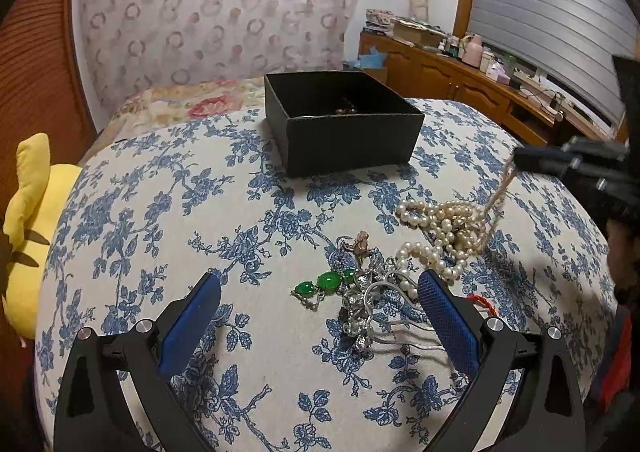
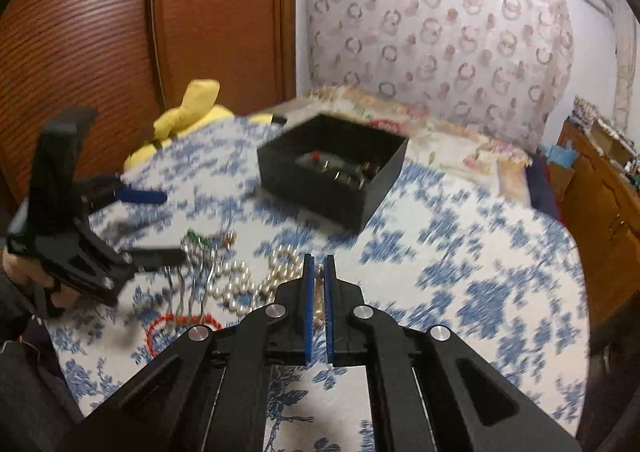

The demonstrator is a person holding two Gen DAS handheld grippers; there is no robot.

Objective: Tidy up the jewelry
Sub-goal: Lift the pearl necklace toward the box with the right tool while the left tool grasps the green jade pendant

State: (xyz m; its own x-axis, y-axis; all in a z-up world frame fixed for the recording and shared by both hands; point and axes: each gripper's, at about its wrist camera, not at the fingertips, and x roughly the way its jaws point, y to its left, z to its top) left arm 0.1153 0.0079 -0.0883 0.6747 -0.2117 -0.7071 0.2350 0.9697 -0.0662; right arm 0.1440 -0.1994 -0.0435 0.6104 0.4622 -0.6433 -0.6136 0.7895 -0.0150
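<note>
The bed [image 1: 168, 212] is covered by a blue-flowered spread, and its far edge is lost in fisheye bending; the right wrist view is blurred throughout. One black box [image 1: 340, 120] stands open at the far side, its contents dark and hard to make out. One yellow plush toy [image 1: 28, 220] is cut off at the left border. Near the box, one heap of jewelry is seen: a pearl necklace [image 1: 436, 228], a green-stone piece [image 1: 326, 282], tangled silver chains [image 1: 368, 308] and a red cord [image 1: 482, 302], partly hidden. The left hand-held gripper [image 1: 320, 312] is held wide open over the heap. The right hand-held gripper [image 2: 319, 280] is closed on a pearl strand, which is drawn taut.
</note>
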